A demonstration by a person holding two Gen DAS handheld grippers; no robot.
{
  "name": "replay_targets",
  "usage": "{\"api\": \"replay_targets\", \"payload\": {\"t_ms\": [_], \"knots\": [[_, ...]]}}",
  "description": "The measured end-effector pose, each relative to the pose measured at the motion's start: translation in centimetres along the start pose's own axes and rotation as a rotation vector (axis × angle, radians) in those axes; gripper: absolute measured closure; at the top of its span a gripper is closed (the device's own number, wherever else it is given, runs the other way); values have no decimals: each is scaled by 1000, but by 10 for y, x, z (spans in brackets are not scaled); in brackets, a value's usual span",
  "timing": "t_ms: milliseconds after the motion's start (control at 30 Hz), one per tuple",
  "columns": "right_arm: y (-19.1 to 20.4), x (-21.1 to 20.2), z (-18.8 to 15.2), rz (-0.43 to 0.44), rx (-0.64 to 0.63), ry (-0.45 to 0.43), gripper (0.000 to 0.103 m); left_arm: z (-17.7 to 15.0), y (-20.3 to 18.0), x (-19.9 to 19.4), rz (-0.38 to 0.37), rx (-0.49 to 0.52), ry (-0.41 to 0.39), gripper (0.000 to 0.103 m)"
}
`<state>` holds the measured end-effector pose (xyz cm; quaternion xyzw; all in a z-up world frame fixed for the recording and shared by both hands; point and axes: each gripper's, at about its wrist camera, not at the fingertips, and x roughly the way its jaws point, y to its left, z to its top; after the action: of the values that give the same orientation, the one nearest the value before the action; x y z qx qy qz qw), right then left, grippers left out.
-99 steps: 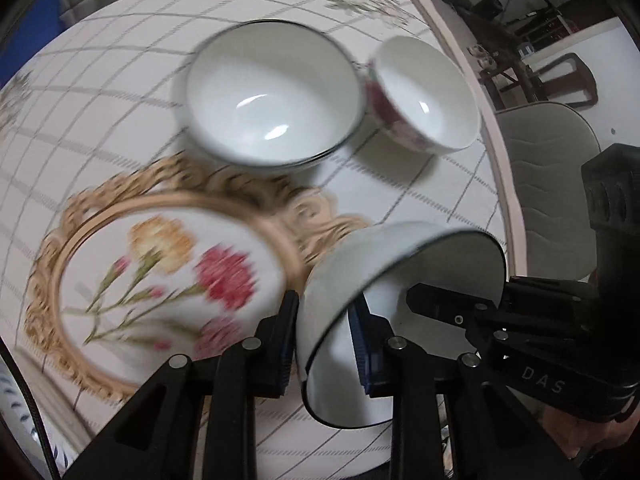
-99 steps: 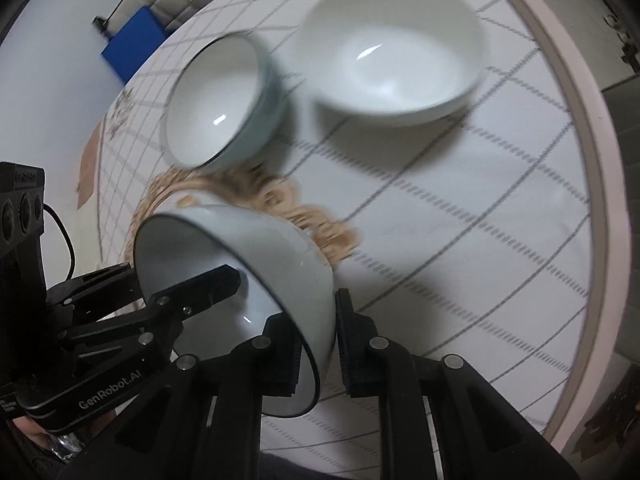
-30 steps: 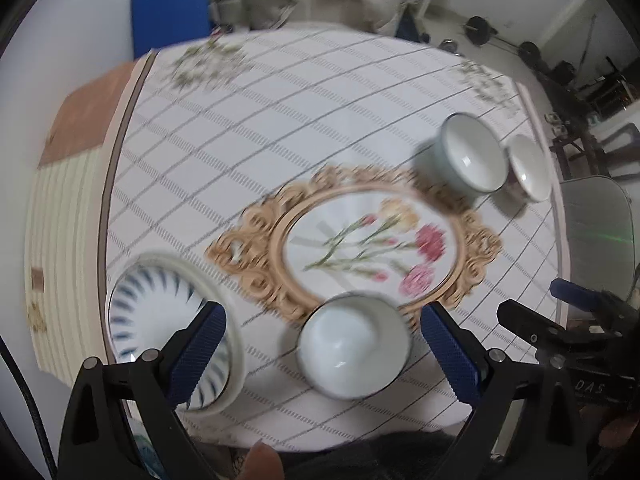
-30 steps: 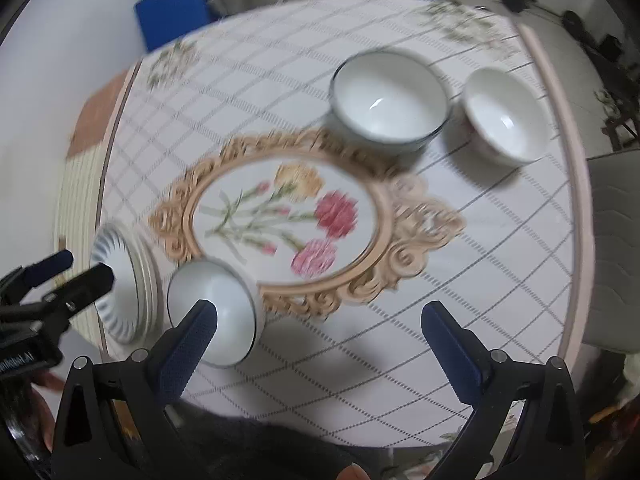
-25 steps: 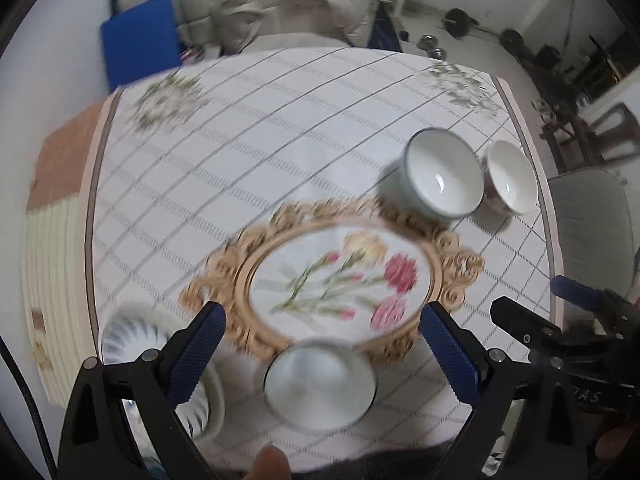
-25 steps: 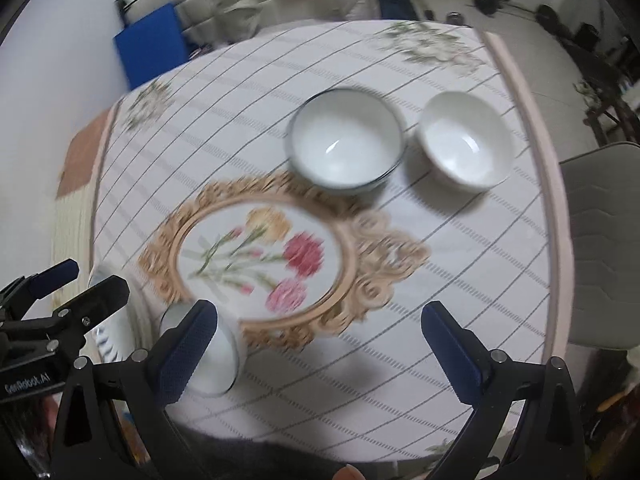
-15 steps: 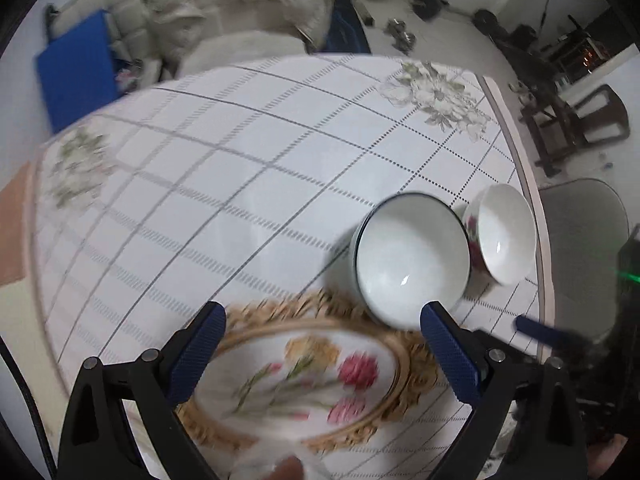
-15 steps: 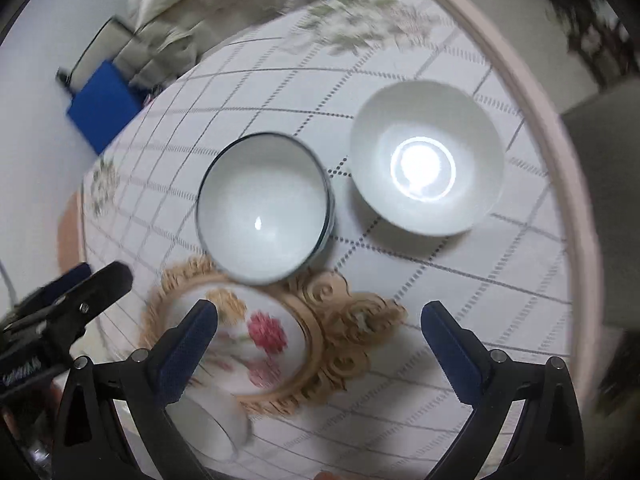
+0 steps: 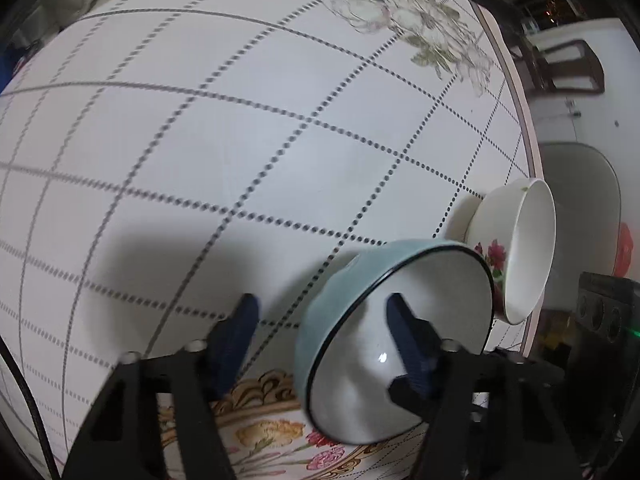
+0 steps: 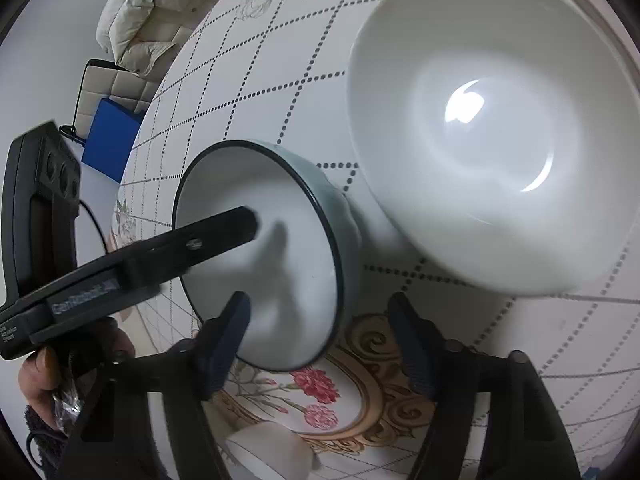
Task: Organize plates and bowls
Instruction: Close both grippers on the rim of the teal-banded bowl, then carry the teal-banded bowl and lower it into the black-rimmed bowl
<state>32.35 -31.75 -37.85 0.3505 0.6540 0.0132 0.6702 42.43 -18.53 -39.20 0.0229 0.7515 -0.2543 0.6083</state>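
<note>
A pale blue bowl with a dark rim [image 9: 340, 312] stands on the table, white inside. My left gripper [image 9: 324, 332] is open and straddles its near wall: one finger is outside, the other inside the bowl. The bowl [image 10: 280, 256] also shows in the right wrist view, with the left gripper's finger reaching into it. A white bowl with red flowers [image 9: 516, 248] stands just right of it; it fills the upper right of the right wrist view [image 10: 492, 128]. My right gripper [image 10: 320, 332] is open and empty, close before both bowls.
A white checked tablecloth [image 9: 240, 120] covers the round table. A gold-framed floral placemat [image 10: 360, 392] lies under the grippers. Another white bowl [image 10: 272, 456] sits near the right gripper's base. The table edge and a chair [image 9: 576, 200] are on the right.
Both grippers have dropped from high above the table down to the two far bowls. The left gripper's jaws have narrowed around the blue bowl's wall. The right gripper's jaws have narrowed too.
</note>
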Motion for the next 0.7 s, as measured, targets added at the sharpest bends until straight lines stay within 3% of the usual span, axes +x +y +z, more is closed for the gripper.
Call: {"api": "replay_targets", "payload": {"t_ms": [67,100,133,300,700], "knots": [[0,5,3,16,9,5,47,2,-5,1,0,15,-7,55],[0,8,3,29,14,7,56,3,-7,2,-18,19,1,64],[-1,10,4,31,18,4,57,3,-8,3,-11,17,4,67],[-8,12,6,26,27,-11,77,0,-10,3,10,30,-6,74],[-6,-10,4,17,-8,-52,80,-31,-14,-17,-14,26,-83,76]]}}
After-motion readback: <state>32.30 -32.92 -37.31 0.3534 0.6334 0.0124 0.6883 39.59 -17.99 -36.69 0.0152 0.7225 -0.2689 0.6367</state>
